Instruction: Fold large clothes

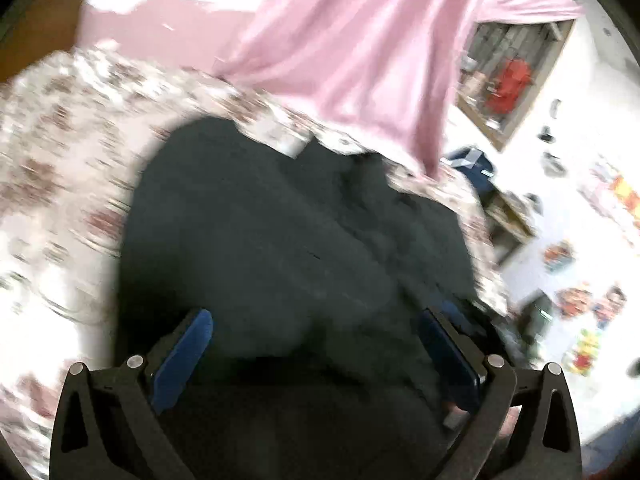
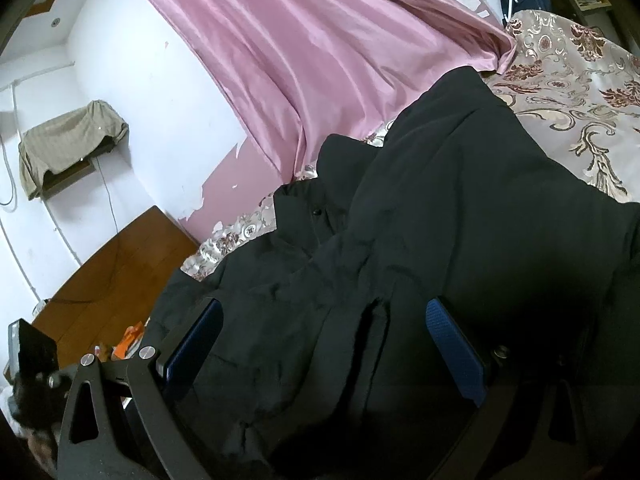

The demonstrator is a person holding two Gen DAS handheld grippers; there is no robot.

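Your coat (image 2: 420, 240) lies bunched on the bed (image 2: 568, 80), one side already laid over the middle. Before the next fold, pick an edge you can see, the hem or a sleeve, and close on a single layer, not a thick wad, or the padding will slip out. Your left gripper (image 1: 316, 356) tilts down over the coat, fingers spread wide, nothing between them. Your right gripper (image 2: 324, 344) points shallowly across the coat, fingers also spread, pinching nothing.

Left wrist view smeared: floral patterned bedspread (image 1: 60, 128) unreadable at left. Bulky black padded jacket (image 2: 440, 240) ran off bottom edge.
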